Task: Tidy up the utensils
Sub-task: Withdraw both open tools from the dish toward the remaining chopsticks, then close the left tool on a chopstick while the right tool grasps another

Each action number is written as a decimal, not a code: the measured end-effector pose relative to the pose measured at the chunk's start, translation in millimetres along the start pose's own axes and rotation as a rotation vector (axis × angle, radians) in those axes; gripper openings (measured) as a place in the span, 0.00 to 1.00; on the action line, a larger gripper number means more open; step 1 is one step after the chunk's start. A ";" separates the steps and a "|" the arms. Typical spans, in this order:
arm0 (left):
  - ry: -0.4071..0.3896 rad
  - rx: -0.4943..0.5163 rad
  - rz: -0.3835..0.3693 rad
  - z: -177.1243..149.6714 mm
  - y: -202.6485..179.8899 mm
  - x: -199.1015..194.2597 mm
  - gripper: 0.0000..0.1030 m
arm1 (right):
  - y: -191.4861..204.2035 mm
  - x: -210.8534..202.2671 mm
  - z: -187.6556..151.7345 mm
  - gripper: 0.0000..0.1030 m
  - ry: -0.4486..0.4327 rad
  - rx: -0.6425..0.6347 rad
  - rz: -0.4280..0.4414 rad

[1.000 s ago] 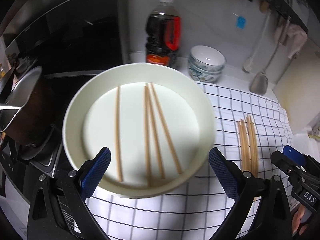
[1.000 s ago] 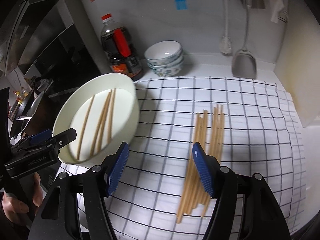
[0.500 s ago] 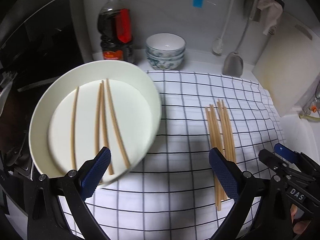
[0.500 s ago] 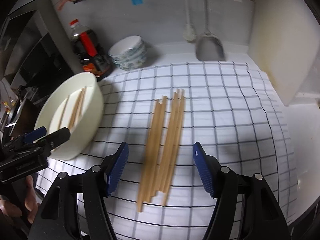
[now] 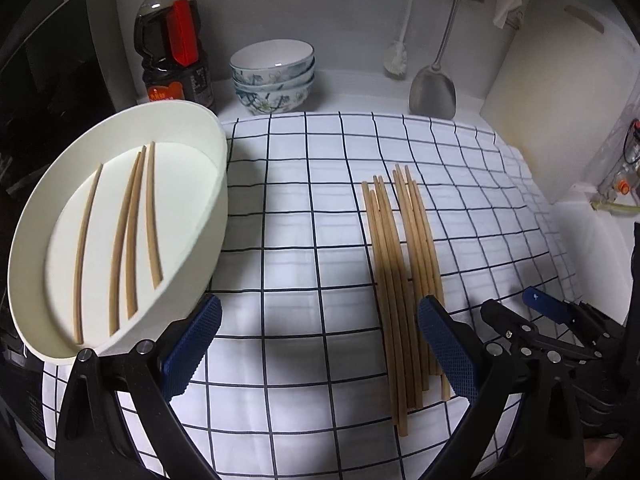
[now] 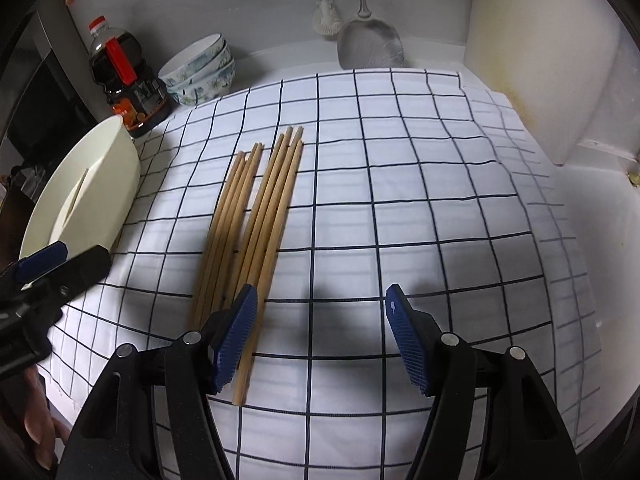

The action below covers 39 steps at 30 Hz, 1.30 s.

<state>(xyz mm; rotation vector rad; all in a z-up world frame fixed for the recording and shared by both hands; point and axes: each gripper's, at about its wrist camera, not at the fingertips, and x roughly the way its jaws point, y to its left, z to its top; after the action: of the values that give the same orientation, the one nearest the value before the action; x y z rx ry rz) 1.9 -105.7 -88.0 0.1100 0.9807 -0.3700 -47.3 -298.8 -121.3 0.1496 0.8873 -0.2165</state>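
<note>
- The left tool [image 5: 318,346] hovers low over the checked cloth [image 5: 304,208], its two blue pads spread wide apart with nothing between them.
- Its left pad [image 5: 192,346] sits just beside the near rim of the white bowl [image 5: 222,200]; its right pad [image 5: 448,354] overlaps the near ends of the loose chopsticks [image 5: 400,264] in the picture, though I cannot tell whether it touches them.
- The right tool [image 6: 320,340] points forward over the same cloth, fingers also held wide apart and holding nothing.
- Its left pad [image 6: 236,336] lies over the near ends of the chopstick bundle; its right pad [image 6: 408,344] is over bare cloth.
- In the left wrist view the right tool shows at the lower right edge, just beside the bundle.
- The loose chopsticks lie side by side in two close groups on the cloth, running away from the cameras.
- Four more chopsticks [image 5: 132,236] lie inside the white bowl, which stands tilted at the left edge of the cloth, its open face turned toward the left camera.
- A hand [image 6: 38,436] shows at the lower left of the right wrist view, gripping the left tool's body.
- At the back of the desk [image 5: 360,102] stand a dark sauce bottle [image 5: 174,40] and a stack of patterned bowls [image 5: 274,76]; a metal spatula [image 5: 434,84] hangs against the wall.
</note>
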 end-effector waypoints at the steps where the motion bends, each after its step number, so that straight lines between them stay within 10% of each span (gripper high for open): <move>1: 0.002 0.003 0.004 -0.7 -1.1 3.4 0.94 | 0.6 2.7 0.0 0.62 -0.002 -0.006 0.001; 39: 0.047 -0.005 0.036 -9.6 0.8 47.1 0.94 | 20.0 43.1 -1.3 0.61 0.030 -0.155 -0.072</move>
<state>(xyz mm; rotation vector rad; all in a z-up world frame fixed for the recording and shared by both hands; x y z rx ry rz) 18.2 -114.5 -132.4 0.1315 1.0246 -0.3334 -17.0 -284.5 -155.0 -0.0230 0.9365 -0.2123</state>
